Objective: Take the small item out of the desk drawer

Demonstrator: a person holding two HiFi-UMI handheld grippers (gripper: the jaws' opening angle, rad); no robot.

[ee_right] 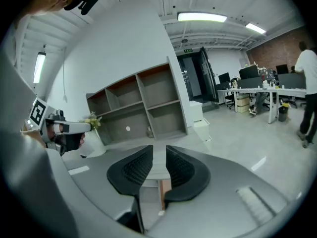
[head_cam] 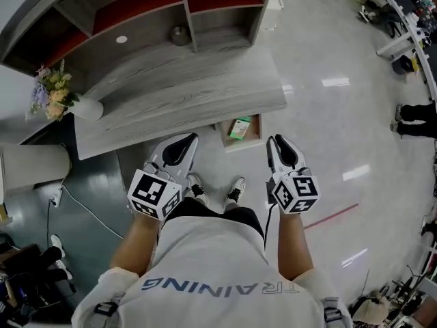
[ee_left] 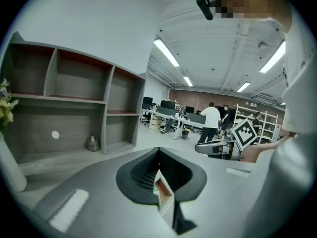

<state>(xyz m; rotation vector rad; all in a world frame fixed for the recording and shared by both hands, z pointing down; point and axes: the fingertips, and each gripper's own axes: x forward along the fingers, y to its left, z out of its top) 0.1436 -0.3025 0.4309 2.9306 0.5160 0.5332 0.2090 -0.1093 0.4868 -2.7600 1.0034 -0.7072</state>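
The desk drawer (head_cam: 259, 131) stands pulled out under the front edge of the grey desk (head_cam: 184, 94). A small green item (head_cam: 240, 128) lies inside it. My left gripper (head_cam: 179, 149) hovers to the left of the drawer, shut, with nothing held; past its pads (ee_left: 141, 175) a sliver of the drawer (ee_left: 165, 195) and the green item (ee_left: 156, 187) shows. My right gripper (head_cam: 283, 152) hangs just right of the drawer, above the floor. Its pads (ee_right: 136, 167) stand a little apart, so it is open, with only the drawer's wooden edge (ee_right: 161, 192) visible beyond the gap.
A shelf unit (head_cam: 194, 16) rises at the back of the desk, with a small bottle (head_cam: 180, 35) in it. A vase of flowers (head_cam: 61, 101) sits at the desk's left end. A cable (head_cam: 82, 207) lies on the floor at left. People stand far right (head_cam: 413, 118).
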